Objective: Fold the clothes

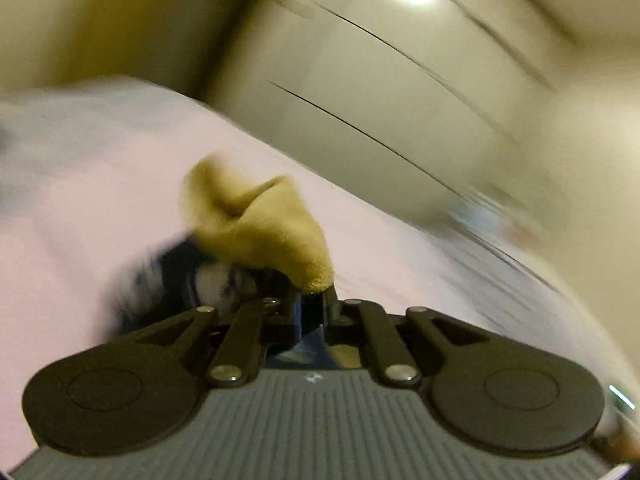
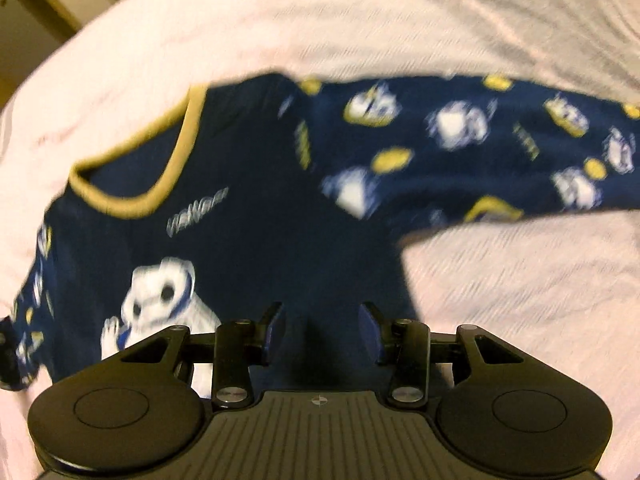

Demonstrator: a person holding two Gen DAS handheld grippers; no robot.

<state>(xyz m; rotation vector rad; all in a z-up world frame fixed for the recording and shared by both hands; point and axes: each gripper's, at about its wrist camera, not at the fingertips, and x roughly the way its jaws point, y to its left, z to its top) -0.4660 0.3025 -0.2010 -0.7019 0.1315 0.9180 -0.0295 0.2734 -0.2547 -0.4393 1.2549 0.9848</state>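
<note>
Navy blue long-sleeved pyjama top (image 2: 248, 208) with a mustard-yellow collar, printed white bears and yellow shapes, lies spread on the pale pink bed sheet (image 2: 400, 12), one sleeve stretched sideways. Left tool (image 1: 316, 292) is clamped together on a mustard-yellow cuff (image 1: 264, 224) of that top, while right tool (image 2: 323, 330) hangs over the garment's body with its blue-padded fingers (image 2: 276, 328) apart.
</note>
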